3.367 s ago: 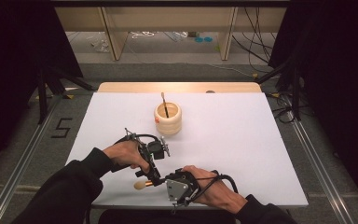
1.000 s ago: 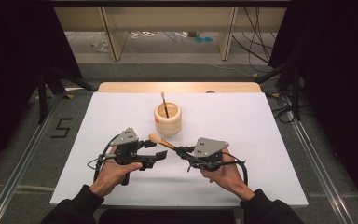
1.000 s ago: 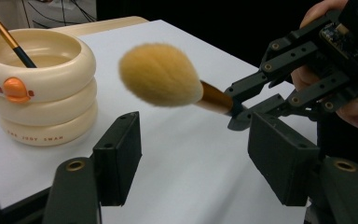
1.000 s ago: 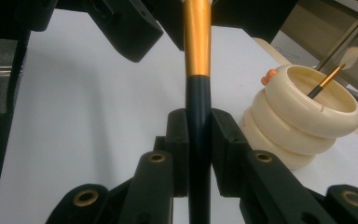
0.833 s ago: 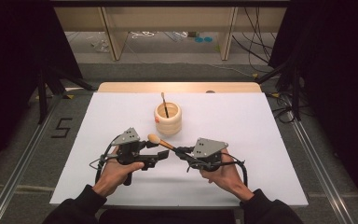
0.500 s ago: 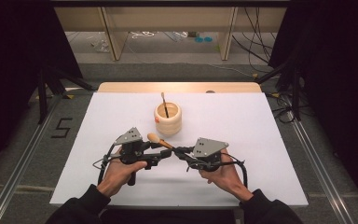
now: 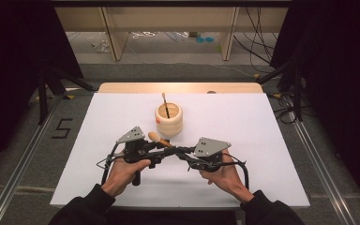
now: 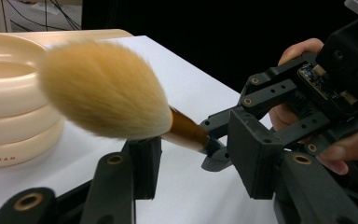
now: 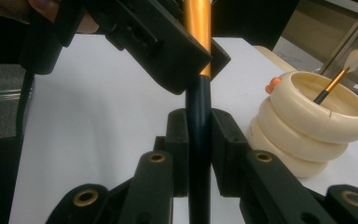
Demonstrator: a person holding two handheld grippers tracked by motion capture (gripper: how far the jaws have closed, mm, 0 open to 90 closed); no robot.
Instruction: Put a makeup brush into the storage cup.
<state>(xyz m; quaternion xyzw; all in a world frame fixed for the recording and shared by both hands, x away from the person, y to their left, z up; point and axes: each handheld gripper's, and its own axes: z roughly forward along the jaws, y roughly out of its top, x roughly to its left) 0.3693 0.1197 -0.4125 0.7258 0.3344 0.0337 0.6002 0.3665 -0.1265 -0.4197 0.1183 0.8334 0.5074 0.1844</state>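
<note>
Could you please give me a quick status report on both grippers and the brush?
Right gripper shut on brush handle. Left gripper jaws just closing around the gold ferrule, not yet pressing. Cream holder behind, apart. Nothing in the way.

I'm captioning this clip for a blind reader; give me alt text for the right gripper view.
The right gripper clamps a brush's dark handle; the left gripper closes around its gold ferrule above. A cream ringed cup stands at right.
</note>
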